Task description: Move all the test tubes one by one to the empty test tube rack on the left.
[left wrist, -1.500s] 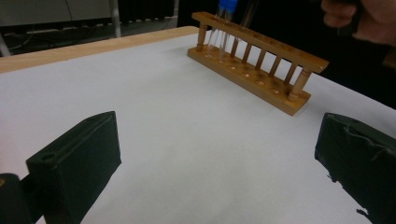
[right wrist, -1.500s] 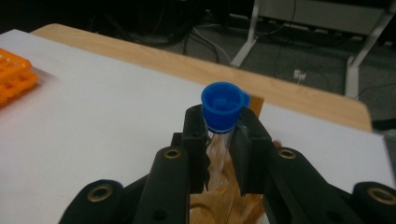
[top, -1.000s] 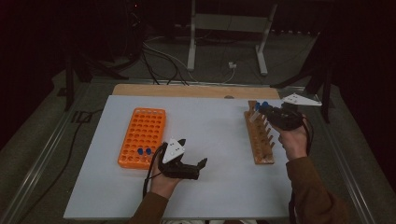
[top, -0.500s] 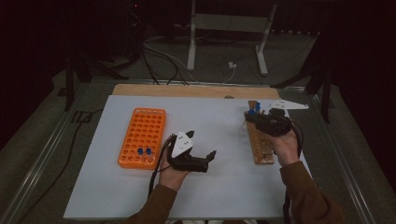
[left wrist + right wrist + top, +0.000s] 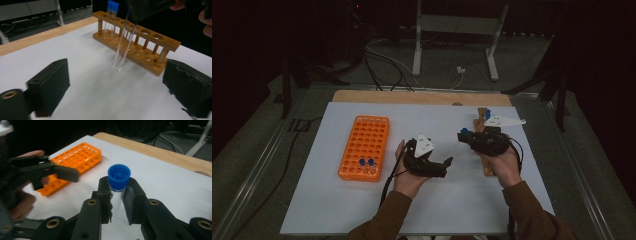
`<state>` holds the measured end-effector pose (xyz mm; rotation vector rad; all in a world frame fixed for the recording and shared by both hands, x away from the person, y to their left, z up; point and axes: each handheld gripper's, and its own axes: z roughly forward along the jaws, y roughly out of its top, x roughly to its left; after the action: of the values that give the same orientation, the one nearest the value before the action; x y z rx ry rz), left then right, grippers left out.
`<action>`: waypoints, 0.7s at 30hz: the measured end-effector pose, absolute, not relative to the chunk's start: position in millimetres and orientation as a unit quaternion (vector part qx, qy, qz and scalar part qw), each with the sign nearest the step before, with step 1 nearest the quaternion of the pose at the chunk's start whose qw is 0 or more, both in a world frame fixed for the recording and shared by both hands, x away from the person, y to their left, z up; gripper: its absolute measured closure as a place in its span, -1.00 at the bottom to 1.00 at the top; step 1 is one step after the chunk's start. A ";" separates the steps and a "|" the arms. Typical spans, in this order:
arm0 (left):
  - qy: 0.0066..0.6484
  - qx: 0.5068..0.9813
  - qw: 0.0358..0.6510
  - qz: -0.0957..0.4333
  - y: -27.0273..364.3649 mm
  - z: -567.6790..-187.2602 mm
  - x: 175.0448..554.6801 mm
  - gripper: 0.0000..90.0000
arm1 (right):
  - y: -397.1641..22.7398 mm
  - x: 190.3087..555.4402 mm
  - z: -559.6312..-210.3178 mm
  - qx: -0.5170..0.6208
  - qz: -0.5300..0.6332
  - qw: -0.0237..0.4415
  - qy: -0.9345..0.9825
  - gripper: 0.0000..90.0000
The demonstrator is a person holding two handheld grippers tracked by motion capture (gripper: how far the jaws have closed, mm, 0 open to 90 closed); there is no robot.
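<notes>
The right gripper (image 5: 467, 136) was clamped on a blue-capped test tube (image 5: 117, 188), its jaws pinching the glass just under the cap. In the high view it hung over the white mat (image 5: 362, 210) just off the wooden rack (image 5: 486, 167), at about nine o'clock from it, well short of the orange rack (image 5: 364, 147) lying farther out at nine.

In the left gripper view the tube (image 5: 123, 50) hung nearly upright, cap end hidden in the right gripper above, rounded end low over the mat and slightly tilted. Its long axis stood roughly vertical, at about twelve o'clock from the left gripper (image 5: 116, 95), ahead of it and between the lines of its two pads. The left gripper's jaws stood wide with nothing between them, and they had just been closing a little. Two more capped tubes (image 5: 111, 15) stood at the far end of the wooden rack.

The left hand was the nearer one to the orange rack, where two blue caps (image 5: 366, 162) already sat in the near row. A handover looked likely, turning on the left jaws meeting the bare glass below the right pads.

Against a second earlier, the right gripper had left the wooden rack and moved toward nine o'clock with the tube, while the left gripper had shifted toward three o'clock and slightly up to meet it.
</notes>
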<state>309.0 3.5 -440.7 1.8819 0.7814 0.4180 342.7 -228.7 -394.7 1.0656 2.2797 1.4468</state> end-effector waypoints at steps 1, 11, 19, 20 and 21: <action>0.317 0.781 0.510 0.174 2.2 -440.1 308.3 -0.63 | -225.9 340.9 -394.5 0.361 0.495 0.117 0.782 0.71; 0.294 0.787 0.506 0.197 -3.8 -439.5 307.2 0.35 | -203.9 329.4 -398.8 0.335 0.497 0.100 0.794 0.71; 0.283 0.796 0.495 0.205 -5.7 -441.2 307.5 0.65 | -198.3 328.7 -402.3 0.330 0.494 0.090 0.799 0.71; 0.282 0.797 0.492 0.207 -6.1 -441.5 307.3 0.69 | -198.1 328.7 -402.5 0.329 0.494 0.090 0.800 0.71; 0.281 0.798 0.491 0.208 -6.6 -441.8 306.9 0.72 | -197.9 328.6 -402.4 0.329 0.495 0.089 0.799 0.71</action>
<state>306.9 -6.6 -441.8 1.9370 0.6824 0.5055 328.6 -197.9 -402.4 0.9787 2.3776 1.4714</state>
